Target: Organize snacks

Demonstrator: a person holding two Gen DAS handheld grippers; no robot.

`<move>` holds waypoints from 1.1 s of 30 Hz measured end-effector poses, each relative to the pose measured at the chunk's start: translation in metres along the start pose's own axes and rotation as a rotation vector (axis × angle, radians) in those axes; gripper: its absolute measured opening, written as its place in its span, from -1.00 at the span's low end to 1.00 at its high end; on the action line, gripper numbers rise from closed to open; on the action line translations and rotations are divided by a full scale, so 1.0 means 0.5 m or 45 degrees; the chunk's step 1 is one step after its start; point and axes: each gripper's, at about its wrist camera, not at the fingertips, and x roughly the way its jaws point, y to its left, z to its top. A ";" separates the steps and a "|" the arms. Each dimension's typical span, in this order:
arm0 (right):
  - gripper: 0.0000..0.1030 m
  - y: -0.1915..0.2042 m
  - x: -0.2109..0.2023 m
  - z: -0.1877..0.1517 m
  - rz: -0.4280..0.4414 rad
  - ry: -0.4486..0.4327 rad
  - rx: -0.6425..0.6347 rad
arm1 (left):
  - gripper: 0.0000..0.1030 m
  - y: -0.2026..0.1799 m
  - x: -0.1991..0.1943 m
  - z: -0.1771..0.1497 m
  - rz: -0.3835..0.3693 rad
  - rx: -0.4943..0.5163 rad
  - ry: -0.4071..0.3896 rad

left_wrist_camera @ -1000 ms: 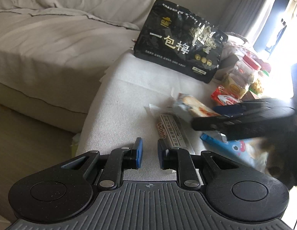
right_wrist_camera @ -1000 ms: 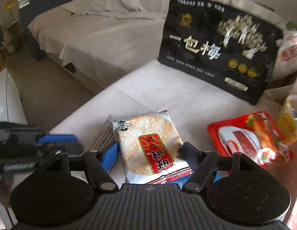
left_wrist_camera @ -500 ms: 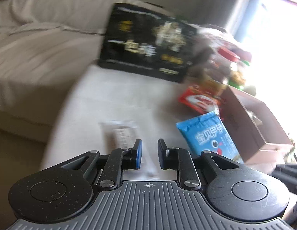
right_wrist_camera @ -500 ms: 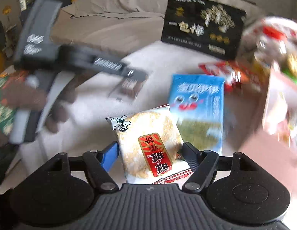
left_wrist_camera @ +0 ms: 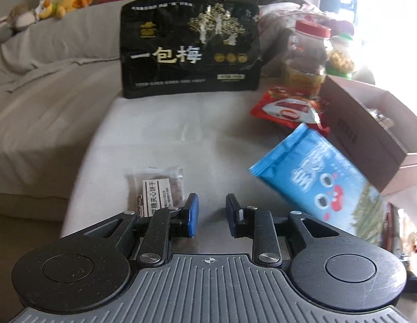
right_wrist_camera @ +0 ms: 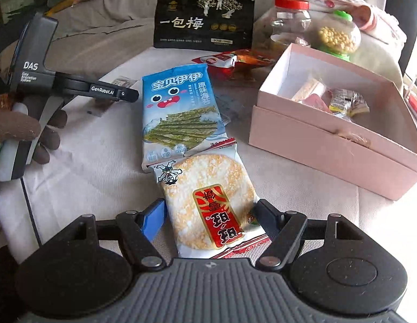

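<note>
My right gripper (right_wrist_camera: pixel 208 212) is shut on a rice cracker packet (right_wrist_camera: pixel 208 202), held above the cloth-covered table (right_wrist_camera: pixel 100 167) just in front of a blue seaweed packet (right_wrist_camera: pixel 179 107). The open pink box (right_wrist_camera: pixel 329 140), with a few wrapped snacks inside, lies to the right. My left gripper (left_wrist_camera: pixel 210 207) hangs low over the table; its jaws are opening, with nothing between them. A small clear-wrapped snack (left_wrist_camera: pixel 157 191) lies just left of its left finger. In the right wrist view the left gripper (right_wrist_camera: pixel 127 95) sits at the far left, held by a gloved hand (right_wrist_camera: pixel 17 126).
A large black bag (left_wrist_camera: pixel 189 48) stands at the table's back edge. A red packet (left_wrist_camera: pixel 286 107) lies in front of a red-lidded jar (left_wrist_camera: pixel 308 53). A green-lidded jar (right_wrist_camera: pixel 337 36) stands behind the box. A grey sofa (left_wrist_camera: pixel 33 107) runs along the left.
The right gripper carried the rice cracker packet rightward, bringing the pink box into view. The left gripper swung right past the small clear-wrapped snack, and its jaws parted slightly.
</note>
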 end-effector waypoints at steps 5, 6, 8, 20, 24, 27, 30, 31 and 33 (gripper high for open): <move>0.71 0.006 0.013 -0.017 -0.027 -0.021 -0.061 | -0.29 0.012 0.000 -0.003 0.044 -0.018 -0.011; 0.73 0.010 0.009 -0.023 -0.033 -0.037 -0.053 | -0.30 0.011 0.000 -0.002 0.043 -0.019 -0.007; 0.78 0.001 0.017 -0.022 -0.025 -0.054 -0.016 | -0.33 0.009 0.002 0.001 0.035 -0.015 0.004; 0.88 -0.008 0.022 -0.041 -0.027 -0.143 0.030 | -0.21 0.015 0.008 0.005 -0.031 -0.032 0.001; 0.89 -0.007 0.023 -0.042 -0.028 -0.146 0.033 | -0.24 0.023 0.014 0.002 0.018 -0.032 -0.041; 0.91 -0.007 0.024 -0.043 -0.031 -0.148 0.037 | -0.28 0.030 0.014 0.006 0.004 -0.057 -0.034; 0.92 -0.008 0.023 -0.043 -0.030 -0.149 0.038 | -0.30 0.036 0.011 0.003 -0.019 -0.078 -0.036; 0.92 -0.008 0.023 -0.043 -0.031 -0.149 0.038 | -0.38 0.038 0.008 0.000 -0.026 -0.096 -0.035; 0.92 -0.008 0.023 -0.043 -0.030 -0.149 0.038 | -0.58 0.042 0.000 -0.004 -0.025 -0.117 -0.023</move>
